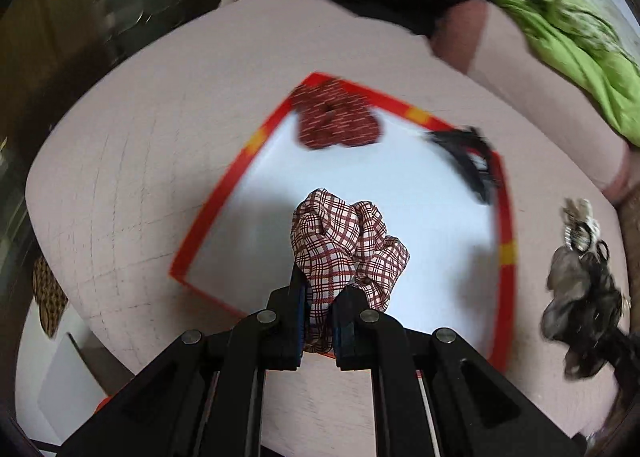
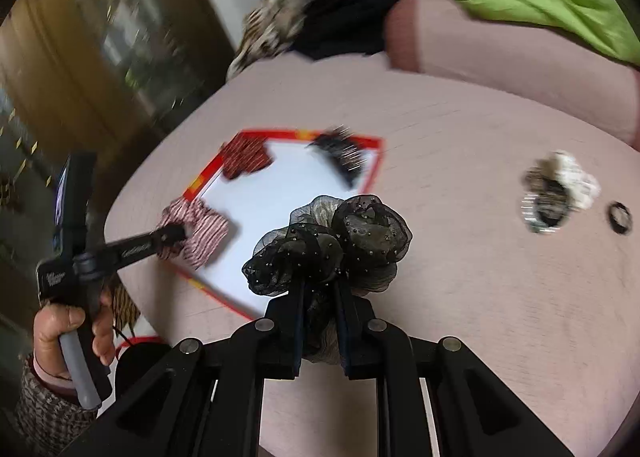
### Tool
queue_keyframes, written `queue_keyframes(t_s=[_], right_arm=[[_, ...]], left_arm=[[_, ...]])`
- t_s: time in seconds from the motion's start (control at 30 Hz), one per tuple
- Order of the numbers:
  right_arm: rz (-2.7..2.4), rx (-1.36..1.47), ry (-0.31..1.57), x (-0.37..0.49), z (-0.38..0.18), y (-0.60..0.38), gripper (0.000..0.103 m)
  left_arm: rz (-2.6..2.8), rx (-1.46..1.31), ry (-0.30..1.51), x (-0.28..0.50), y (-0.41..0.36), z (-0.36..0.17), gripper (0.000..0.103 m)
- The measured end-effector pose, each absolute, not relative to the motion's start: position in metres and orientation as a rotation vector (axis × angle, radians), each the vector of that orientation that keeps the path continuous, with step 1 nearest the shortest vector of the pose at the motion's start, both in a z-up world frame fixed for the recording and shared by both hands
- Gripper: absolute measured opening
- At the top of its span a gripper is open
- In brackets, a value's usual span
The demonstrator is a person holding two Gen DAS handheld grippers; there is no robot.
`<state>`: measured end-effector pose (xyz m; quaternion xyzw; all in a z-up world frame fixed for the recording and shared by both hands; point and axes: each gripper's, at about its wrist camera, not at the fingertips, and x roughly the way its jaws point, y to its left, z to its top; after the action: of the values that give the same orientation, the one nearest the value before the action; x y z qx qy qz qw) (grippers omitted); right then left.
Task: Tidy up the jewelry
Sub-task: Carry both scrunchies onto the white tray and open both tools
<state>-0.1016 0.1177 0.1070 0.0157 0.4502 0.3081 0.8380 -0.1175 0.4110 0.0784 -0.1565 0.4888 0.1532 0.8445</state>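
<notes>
- Over the pink cushion (image 2: 500, 297), both of my grippers carry a scrunchie toward the white tray (image 1: 400, 193) with the red rim.
- Left gripper (image 1: 320, 297): jaws clamped on the plaid scrunchie (image 1: 344, 241), which bunches up above the fingertips.
- Right gripper (image 2: 320, 297): jaws clamped on the black sheer scrunchie (image 2: 332, 245), dotted with small studs.
- Key relation: from the left gripper the tray's bare white floor lies straight ahead and below; the plaid one hangs over its near part. From the right gripper the tray lies ahead and to the left, its near corner just beside the fingertips.
- Left hand looks nearer to a drop; right needs to swing left first, my judgement.
- Count on tray: one dark red patterned scrunchie (image 1: 336, 121) at the far corner, one black hair clip (image 1: 464, 161) by the far right rim.
- Count off tray, on cushion to the right: a blurred cluster (image 2: 560, 193) of hair pieces, number unclear, plus one small black ring band (image 2: 620, 219).
- Held: two, one per gripper.
</notes>
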Motion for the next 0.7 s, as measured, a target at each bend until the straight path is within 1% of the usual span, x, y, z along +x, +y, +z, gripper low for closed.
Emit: queue_keyframes(t_s=[0.2,0.4,0.47,0.57,0.6,0.63,0.67,0.7], right_arm=[[0.685,-0.024,1.032,-0.093,0.073,0.179,0.015],[0.681,-0.041,1.072,-0.095,0.056,0.194,0.015],[0.678,-0.052,1.075,-0.096,0.052,0.196,0.015],[0.681,-0.053,1.070,-0.097,0.052,0.197,0.020],[0.683,-0.054,1.062,-0.098,0.053,0.197,0.026],[0.689,-0.057,1.056,-0.099,0.055,0.197,0.034],[0.694,-0.063,1.046,-0.102,0.057,0.197,0.039],[0.698,-0.069,1.032,-0.106,0.061,0.197,0.045]], left_arm=[[0.355,-0.411,1.048,-0.117,0.450,0.055,0.011],[0.358,-0.447,1.020,-0.121,0.459,0.053,0.011],[0.359,-0.445,1.015,-0.124,0.457,0.054,0.015],[0.356,-0.451,1.003,-0.126,0.453,0.059,0.020],[0.354,-0.456,0.995,-0.127,0.452,0.062,0.022],[0.353,-0.460,0.989,-0.128,0.452,0.065,0.024],[0.353,-0.465,0.979,-0.131,0.450,0.069,0.027],[0.355,-0.469,0.967,-0.133,0.449,0.074,0.029]])
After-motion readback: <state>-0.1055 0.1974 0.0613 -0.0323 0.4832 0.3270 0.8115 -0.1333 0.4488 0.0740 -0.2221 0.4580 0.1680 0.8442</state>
